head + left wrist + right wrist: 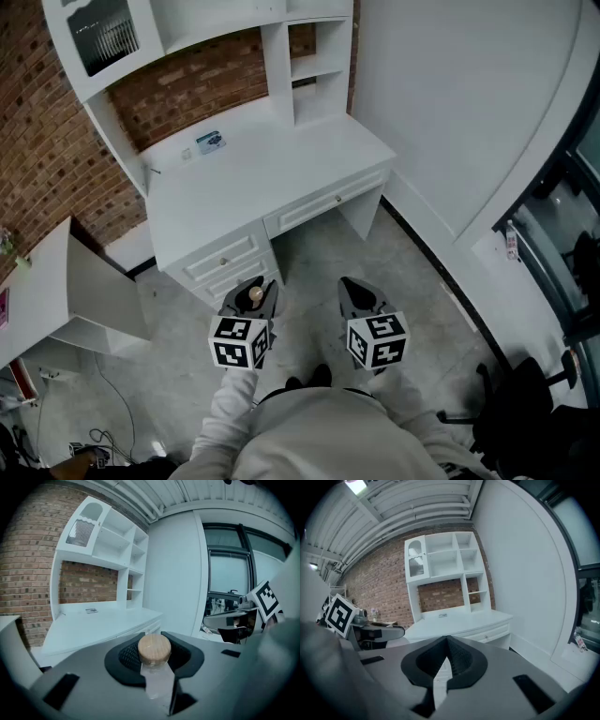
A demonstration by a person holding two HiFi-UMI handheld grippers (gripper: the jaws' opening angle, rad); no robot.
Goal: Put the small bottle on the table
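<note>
We're well back from the white desk with the shelf hutch on top (272, 178), so the carry isn't done yet. Our left gripper (153, 637) has its 2 jaws clamped on the small clear bottle with the round wooden cap (154, 649), up in the air and nowhere near the desktop. Our right gripper (448, 644) is closed on nothing. Our worry is that the grip looks high, right by the cap, so a jolt or slack squeeze could drop it on the floor.
</note>
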